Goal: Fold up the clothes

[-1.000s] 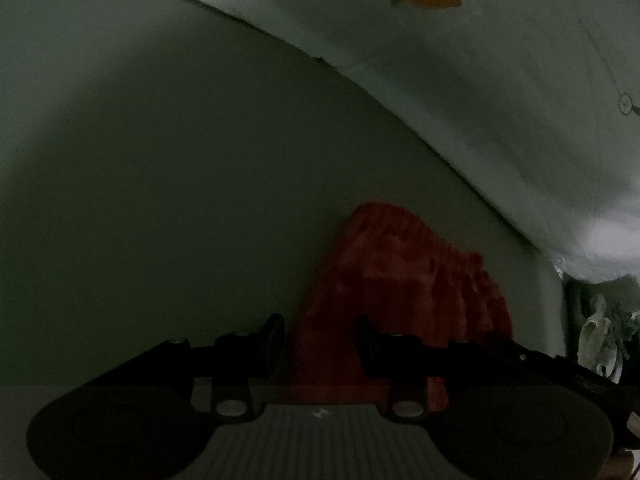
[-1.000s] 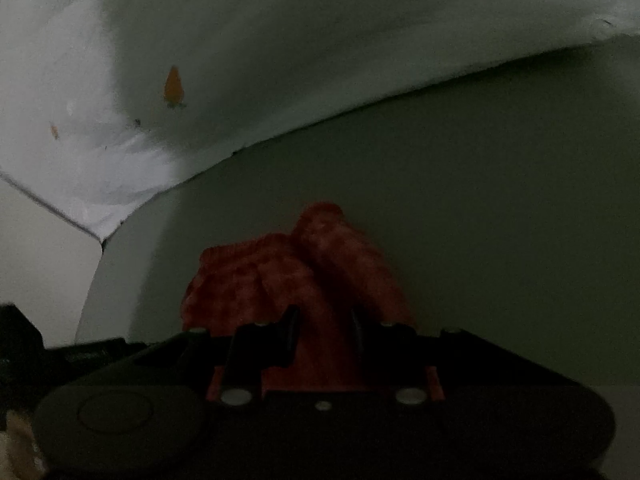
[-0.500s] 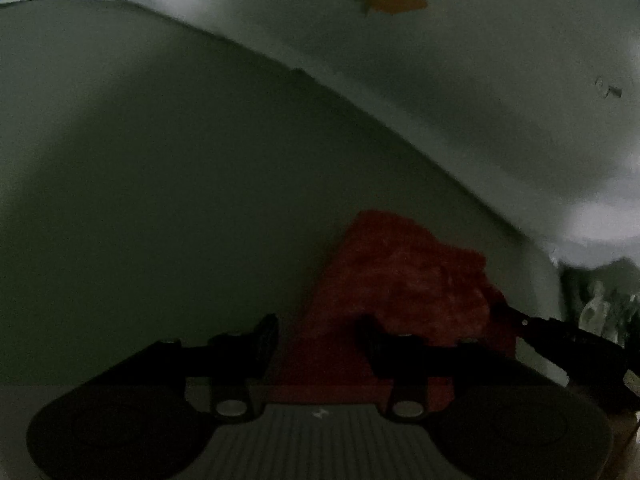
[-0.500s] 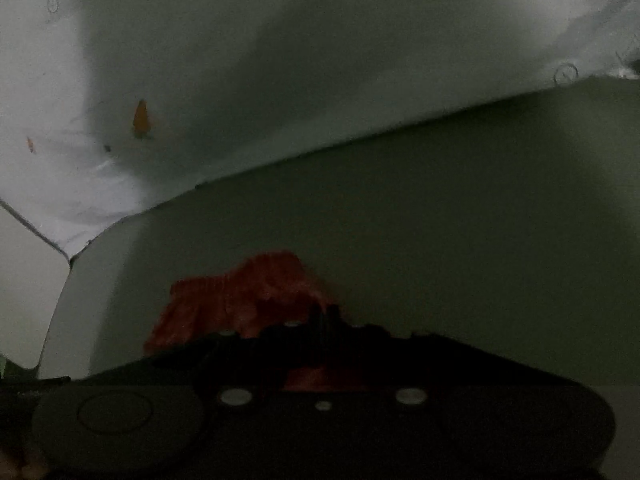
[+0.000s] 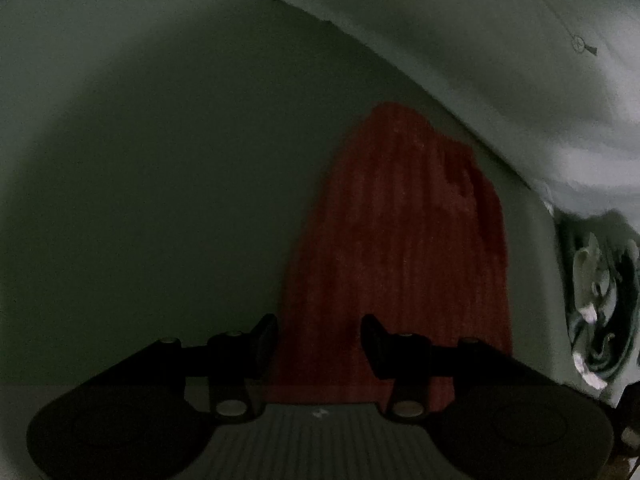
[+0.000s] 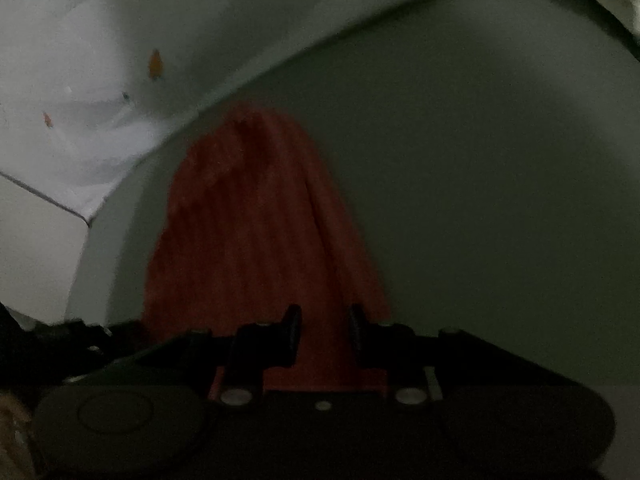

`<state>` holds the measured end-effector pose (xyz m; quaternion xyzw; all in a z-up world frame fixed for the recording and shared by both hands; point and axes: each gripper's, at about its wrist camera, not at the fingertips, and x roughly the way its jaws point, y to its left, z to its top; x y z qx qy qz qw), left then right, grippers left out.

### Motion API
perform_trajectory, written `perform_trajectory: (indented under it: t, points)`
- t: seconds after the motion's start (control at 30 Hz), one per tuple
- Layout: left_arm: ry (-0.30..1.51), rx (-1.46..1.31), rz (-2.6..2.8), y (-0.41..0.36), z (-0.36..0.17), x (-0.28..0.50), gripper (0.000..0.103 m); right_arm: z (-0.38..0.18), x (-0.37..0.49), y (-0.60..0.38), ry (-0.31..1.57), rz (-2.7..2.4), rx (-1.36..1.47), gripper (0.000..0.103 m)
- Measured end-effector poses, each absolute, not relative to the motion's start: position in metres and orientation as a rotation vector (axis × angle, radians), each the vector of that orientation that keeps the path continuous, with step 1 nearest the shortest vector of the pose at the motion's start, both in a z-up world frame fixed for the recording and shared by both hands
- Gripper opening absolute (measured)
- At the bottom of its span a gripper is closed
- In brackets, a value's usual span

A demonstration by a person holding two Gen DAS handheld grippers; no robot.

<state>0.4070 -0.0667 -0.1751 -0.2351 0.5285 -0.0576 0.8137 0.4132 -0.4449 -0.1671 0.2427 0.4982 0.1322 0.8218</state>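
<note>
- The red garment lies stretched lengthwise on the grey-green worktop, its near edge running in between both pairs of tongs and its far end tapering toward the pale sheet beyond
- Left tongs stand apart, with cloth in the gap; whether they pinch it I cannot tell
- Right tongs stand closer together with red cloth between; a firm clamp cannot be confirmed
- To fold well, both corners should probably be gripped evenly, lifted level, and carried forward so that the near edge meets the far end squarely
- The fabric looks soft, ribbed or finely checked, and limp, likely to bunch
- The sheet is smooth, with small carrot prints
</note>
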Motion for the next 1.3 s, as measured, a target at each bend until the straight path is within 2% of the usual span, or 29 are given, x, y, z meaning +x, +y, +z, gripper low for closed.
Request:
perform_trajectory:
  t: [0.2,0.23,0.33,0.63,0.8,0.97,1.2,1.3]
  points:
    - [1.117,-0.47,-0.101,-0.074,-0.169,0.373,0.048,-0.168,0.382,-0.447,1.084,0.274,0.524,0.026]
    - [1.112,-0.468,-0.099,-0.075,-0.168,0.368,0.049,-0.168,0.381,-0.446,1.087,0.281,0.51,0.023]
    - [1.106,-0.473,-0.08,-0.076,-0.168,0.355,0.049,-0.168,0.377,-0.445,1.09,0.298,0.481,0.001]
    - [1.066,-0.54,-0.056,-0.066,-0.156,0.325,0.049,-0.13,0.364,-0.485,0.978,0.311,0.496,0.0]
    - [1.104,-0.538,-0.066,-0.066,-0.167,0.314,0.049,-0.151,0.362,-0.485,1.067,0.241,0.422,0.007]
    - [1.123,-0.538,-0.079,-0.07,-0.17,0.303,0.049,-0.156,0.343,-0.495,1.071,0.199,0.511,0.029]
    - [1.159,-0.558,-0.084,-0.075,-0.17,0.297,0.05,-0.162,0.329,-0.508,1.061,0.187,0.73,0.037]
    - [1.171,-0.555,-0.098,-0.081,-0.17,0.294,0.05,-0.167,0.325,-0.51,1.07,0.206,0.802,0.037]
